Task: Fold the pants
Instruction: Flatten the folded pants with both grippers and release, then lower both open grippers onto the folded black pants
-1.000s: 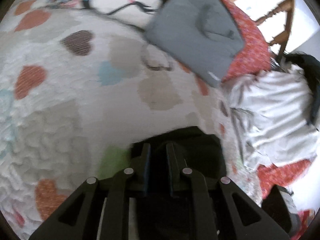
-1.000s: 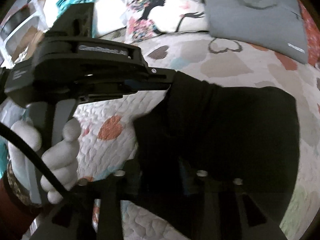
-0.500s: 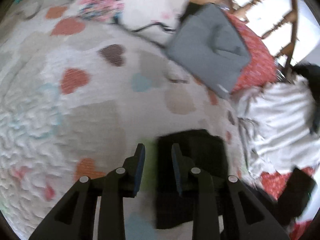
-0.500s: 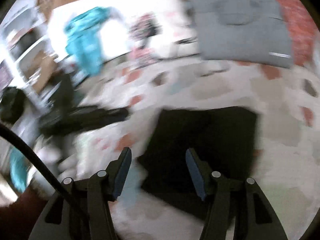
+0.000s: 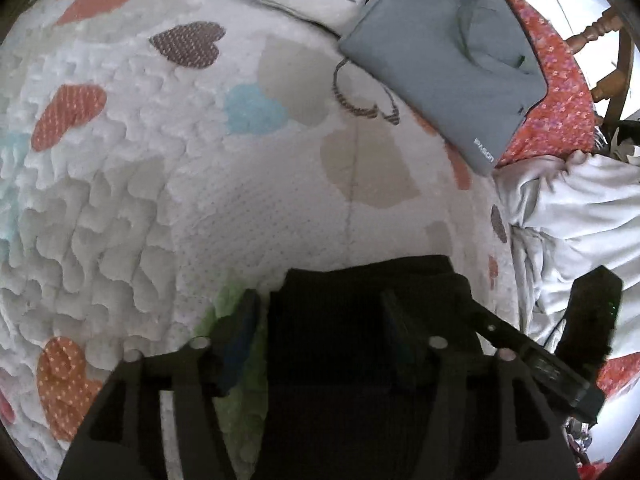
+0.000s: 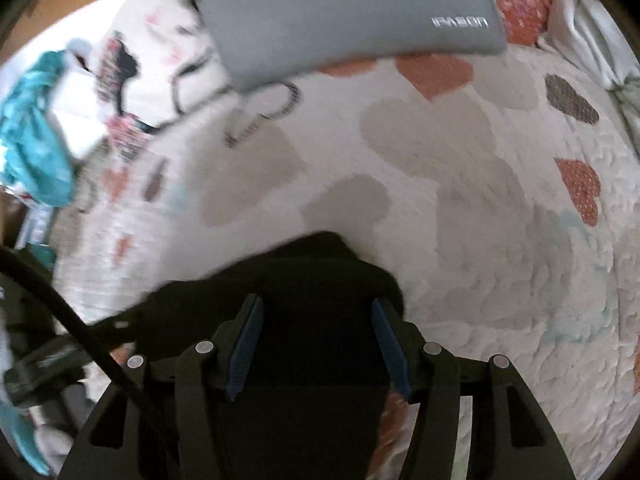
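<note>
The grey case reads "IPASON", mirrored in the left view. The black pants lie folded on the heart-print bedspread, their near part hidden under both grippers. Left gripper and right gripper fingers stand wide apart above the pants, gripping nothing.

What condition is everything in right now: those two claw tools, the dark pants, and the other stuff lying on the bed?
Left hand-held gripper: open, over the pants.
Right hand-held gripper: open, over the pants.
Black pants: folded into a compact pile, lying on the quilt.
Heart quilt: spread flat.
Grey bag: closed, lying flat.
White garment: crumpled.
Teal cloth: bunched up.
</note>
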{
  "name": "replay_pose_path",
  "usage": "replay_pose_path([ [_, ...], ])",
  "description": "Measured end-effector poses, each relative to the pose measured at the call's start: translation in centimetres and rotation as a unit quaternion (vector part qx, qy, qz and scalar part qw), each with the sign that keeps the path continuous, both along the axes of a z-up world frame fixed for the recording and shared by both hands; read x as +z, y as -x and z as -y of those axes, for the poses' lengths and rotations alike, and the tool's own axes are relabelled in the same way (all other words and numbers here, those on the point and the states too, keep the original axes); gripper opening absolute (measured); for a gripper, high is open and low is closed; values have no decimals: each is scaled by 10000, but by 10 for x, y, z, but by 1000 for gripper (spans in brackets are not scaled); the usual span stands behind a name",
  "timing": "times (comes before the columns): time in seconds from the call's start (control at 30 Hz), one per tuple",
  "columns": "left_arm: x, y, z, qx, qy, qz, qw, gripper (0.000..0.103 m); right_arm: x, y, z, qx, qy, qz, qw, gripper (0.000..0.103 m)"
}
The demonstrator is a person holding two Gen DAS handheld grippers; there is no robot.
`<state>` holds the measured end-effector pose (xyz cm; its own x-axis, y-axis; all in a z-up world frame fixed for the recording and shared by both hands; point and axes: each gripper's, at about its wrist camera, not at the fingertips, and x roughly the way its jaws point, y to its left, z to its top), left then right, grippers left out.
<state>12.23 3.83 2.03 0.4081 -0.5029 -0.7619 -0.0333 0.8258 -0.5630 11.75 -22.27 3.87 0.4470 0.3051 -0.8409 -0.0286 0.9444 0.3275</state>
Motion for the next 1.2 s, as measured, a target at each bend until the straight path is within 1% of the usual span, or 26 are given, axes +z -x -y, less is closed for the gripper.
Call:
replay_pose_path([
  [0.13, 16, 7, -7, -41, 86, 159, 9998, 61, 11, 14, 14, -131, -142, 227, 9996, 61],
  [0.17, 24, 13, -9, -38, 53, 228, 9997, 60, 19, 23, 19, -166, -166, 356, 9991, 61],
  [0.23, 43, 28, -10, -49, -173, 445, 9988, 60, 35, 44, 23, -111, -236, 582, 9980, 61],
  [0.33, 66, 59, -5, -144, -312, 829, 9960, 60, 49, 86, 19, 152, -315, 800, 9962, 61],
  [0.37, 67, 70, -1, -218, -345, 913, 9950, 60, 49, 96, 17, 216, -284, 824, 9960, 61],
  [0.43, 60, 80, 7, -255, -537, 852, 9946, 60, 44, 118, 11, 300, -133, 860, 9958, 61],
  [0.47, 50, 85, 11, -279, -705, 751, 9943, 60, 40, 128, 9, 308, -12, 872, 9957, 61],
  [0.53, 30, 88, 15, -342, -844, 455, 9948, 60, 26, 139, 6, 339, 57, 741, 9967, 61],
  [0.57, 20, 90, 16, -317, -896, 294, 9950, 60, 17, 141, 7, 297, 38, 637, 9975, 61],
  [0.63, 7, 92, 15, -278, -850, 206, 9958, 61, 4, 140, 9, 220, -14, 494, 9985, 62],
  [0.7, 12, 94, 14, -234, -835, 275, 9958, 60, 2, 137, 11, 177, -67, 440, 9989, 63],
  [0.73, 17, 95, 13, -225, -847, 327, 9956, 60, 8, 136, 13, 177, -109, 471, 9987, 63],
  [0.77, 26, 98, 12, -213, -869, 445, 9950, 60, 13, 138, 13, 196, -111, 535, 9983, 63],
  [0.8, 40, 103, 10, -197, -915, 670, 9934, 60, 21, 140, 13, 219, -85, 641, 9977, 63],
  [0.83, 53, 109, 7, -174, -978, 911, 9909, 60, 34, 144, 15, 238, -49, 815, 9964, 63],
  [0.87, 74, 119, 2, -75, -1117, 1281, 9854, 60, 44, 148, 17, 239, -39, 938, 9953, 63],
  [0.9, 88, 128, 1, 24, -1239, 1548, 9801, 60, 55, 153, 19, 207, -29, 1078, 9940, 63],
  [0.93, 109, 142, -3, 176, -1404, 1937, 9708, 61, 67, 158, 23, 149, -8, 1246, 9921, 63],
  [0.97, 122, 149, -5, 289, -1508, 2167, 9641, 68, 80, 166, 27, 62, 49, 1450, 9894, 63],
  [1.0, 138, 163, -8, 467, -1660, 2485, 9532, 76, 92, 173, 32, -53, 137, 1655, 9861, 64],
  [1.03, 152, 172, -12, 646, -1775, 2722, 9435, 97, 101, 180, 35, -146, 213, 1825, 9829, 65],
  [1.07, 164, 183, -17, 855, -1867, 2936, 9336, 103, 110, 187, 40, -236, 280, 2028, 9785, 73],
  [1.1, 175, 193, -23, 1088, -1932, 3158, 9225, 103, 116, 191, 44, -317, 297, 2142, 9758, 82],
  [1.13, 184, 200, -28, 1248, -1971, 3312, 9143, 103, 120, 194, 52, -458, 276, 2207, 9739, 85],
  [1.17, 188, 201, -30, 1304, -1987, 3346, 9119, 103, 122, 194, 58, -534, 229, 2199, 9738, 85],
  [1.2, 193, 200, -35, 1348, -1993, 3325, 9119, 103, 121, 192, 66, -621, 108, 2108, 9755, 85],
])
